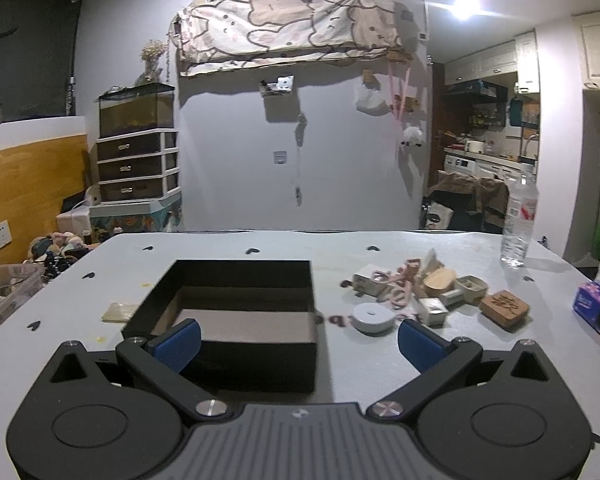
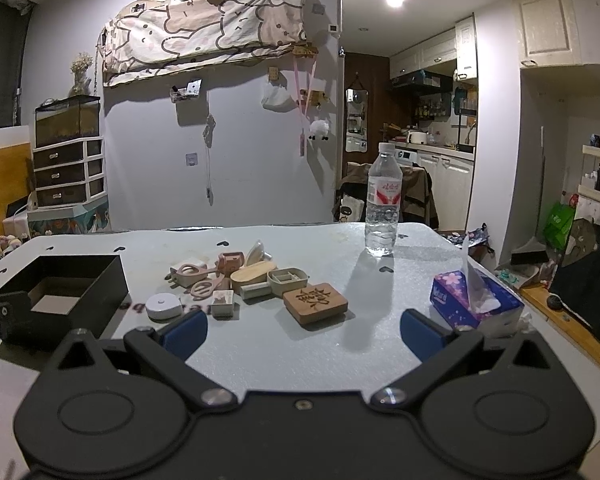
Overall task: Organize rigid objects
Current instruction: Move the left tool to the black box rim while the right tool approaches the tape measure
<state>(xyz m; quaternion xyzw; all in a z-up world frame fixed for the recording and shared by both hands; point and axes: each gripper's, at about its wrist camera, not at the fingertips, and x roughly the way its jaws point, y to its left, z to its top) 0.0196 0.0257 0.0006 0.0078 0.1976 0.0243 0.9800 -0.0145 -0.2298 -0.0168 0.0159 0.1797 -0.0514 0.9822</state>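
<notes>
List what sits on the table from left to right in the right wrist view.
Black box → round white disc → carved wooden block → water bottle → tissue box.

left wrist view: low over the table's (image 1: 260, 400) near edge, facing the far wall, black box (image 1: 236, 360) close ahead | right wrist view: low at the near edge further right, same heading, wooden block (image 2: 315, 303) near | shared: box, pile of small items, water bottle (image 2: 383, 204), tissue box (image 2: 476, 304)
</notes>
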